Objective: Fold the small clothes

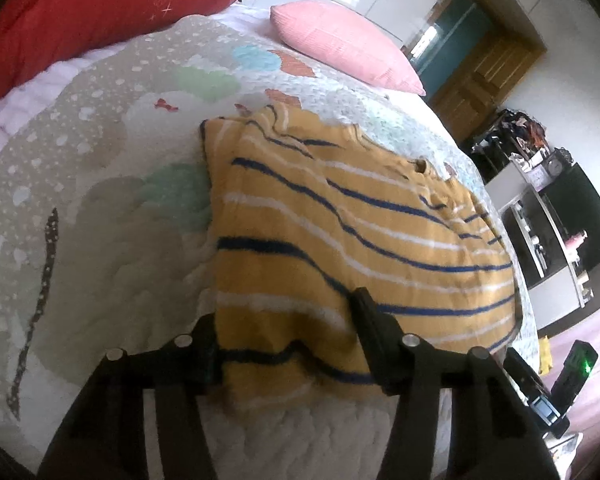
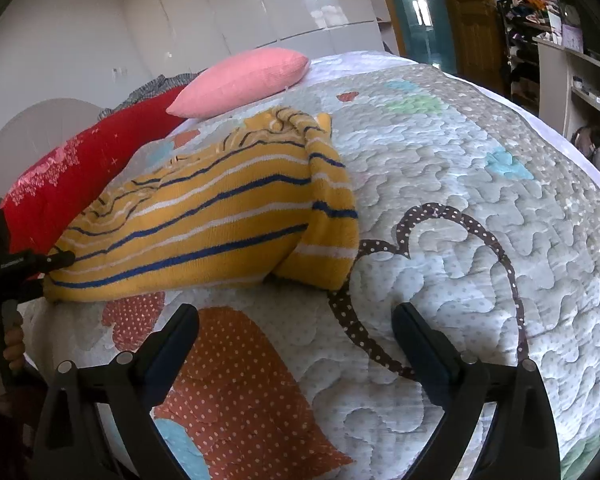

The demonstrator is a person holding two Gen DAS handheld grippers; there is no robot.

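Note:
A small yellow garment with blue and white stripes (image 1: 340,232) lies partly folded on the quilted bed. My left gripper (image 1: 288,336) is at its near edge, the cloth between its jaws; in the right wrist view it (image 2: 58,262) holds that edge of the garment (image 2: 220,208) at the far left. How tightly the jaws close is hidden by cloth. My right gripper (image 2: 296,320) is open and empty, just above the quilt, a little in front of the garment's folded sleeve end (image 2: 324,240).
A patchwork quilt (image 2: 480,200) covers the bed. A pink pillow (image 2: 240,80) and a red blanket (image 2: 80,172) lie at the head. Shelves with clutter (image 1: 540,208) and a wooden door (image 1: 484,76) stand beyond the bed's edge.

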